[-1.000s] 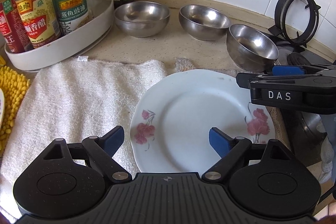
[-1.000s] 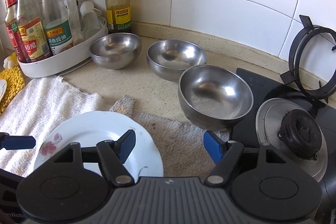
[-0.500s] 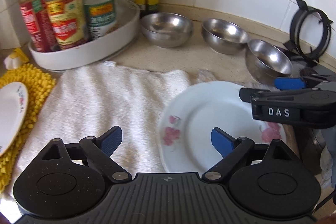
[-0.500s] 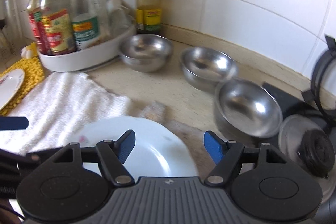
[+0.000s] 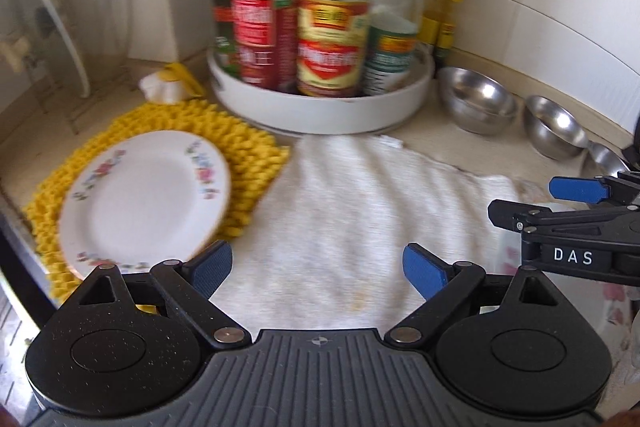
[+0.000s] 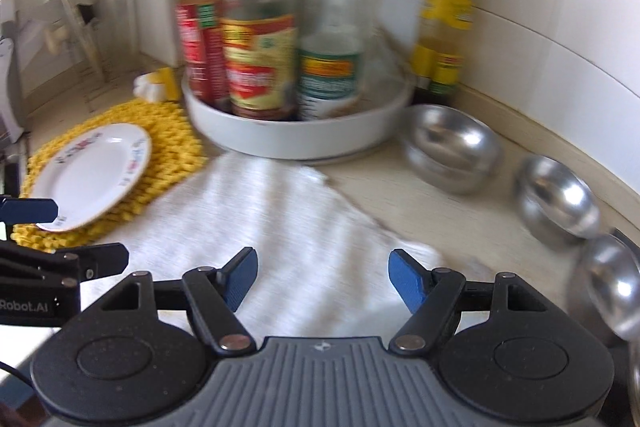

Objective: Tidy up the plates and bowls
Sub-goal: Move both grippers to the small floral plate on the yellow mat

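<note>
Tiled kitchen counter, with a white towel (image 5: 360, 227) spread across its middle; at ten o'clock a yellow mat (image 5: 248, 151) carries a floral plate (image 5: 148, 199), and three steel bowls (image 6: 452, 151) sit at two o'clock (a second plate (image 5: 612, 307) barely shows at three). Left gripper (image 5: 320, 267) and right gripper (image 6: 320, 279) hover over the towel, jaws apart, holding nothing. Swinging this fast near the bottle tray (image 5: 320, 107) risks clipping a bottle
</note>
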`<state>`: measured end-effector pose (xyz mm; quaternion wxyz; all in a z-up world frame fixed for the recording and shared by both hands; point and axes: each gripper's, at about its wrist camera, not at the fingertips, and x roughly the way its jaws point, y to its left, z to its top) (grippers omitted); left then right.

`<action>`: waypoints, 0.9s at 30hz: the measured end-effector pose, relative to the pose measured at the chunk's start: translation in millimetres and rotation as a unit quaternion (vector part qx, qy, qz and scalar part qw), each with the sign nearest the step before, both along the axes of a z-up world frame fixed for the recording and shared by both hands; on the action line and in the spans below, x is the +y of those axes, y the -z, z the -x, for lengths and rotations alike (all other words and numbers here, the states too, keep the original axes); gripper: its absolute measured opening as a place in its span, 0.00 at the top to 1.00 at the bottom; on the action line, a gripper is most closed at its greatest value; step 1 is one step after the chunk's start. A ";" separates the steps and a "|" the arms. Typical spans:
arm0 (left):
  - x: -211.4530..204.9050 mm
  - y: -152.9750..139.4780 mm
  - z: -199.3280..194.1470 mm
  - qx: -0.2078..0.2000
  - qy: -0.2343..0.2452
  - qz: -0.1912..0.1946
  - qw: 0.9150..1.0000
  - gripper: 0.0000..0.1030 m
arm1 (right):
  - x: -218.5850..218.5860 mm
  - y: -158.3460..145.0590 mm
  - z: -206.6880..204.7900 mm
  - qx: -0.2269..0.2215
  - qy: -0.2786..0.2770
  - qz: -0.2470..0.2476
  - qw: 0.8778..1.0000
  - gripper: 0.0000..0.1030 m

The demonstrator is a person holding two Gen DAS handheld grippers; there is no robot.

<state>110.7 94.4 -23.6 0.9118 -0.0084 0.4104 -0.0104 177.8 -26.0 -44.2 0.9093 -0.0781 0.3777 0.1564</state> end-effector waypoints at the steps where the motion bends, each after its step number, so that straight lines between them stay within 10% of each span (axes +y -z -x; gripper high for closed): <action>1: 7.2 -0.4 -0.2 0.000 -0.006 -0.001 1.000 0.07 | 8.7 0.1 -1.6 0.000 -0.007 0.001 1.000 0.28; 27: 139.9 2.8 -30.8 0.005 -0.081 -0.012 0.997 0.06 | 134.8 15.9 -49.2 0.032 -0.065 -0.004 0.997 0.28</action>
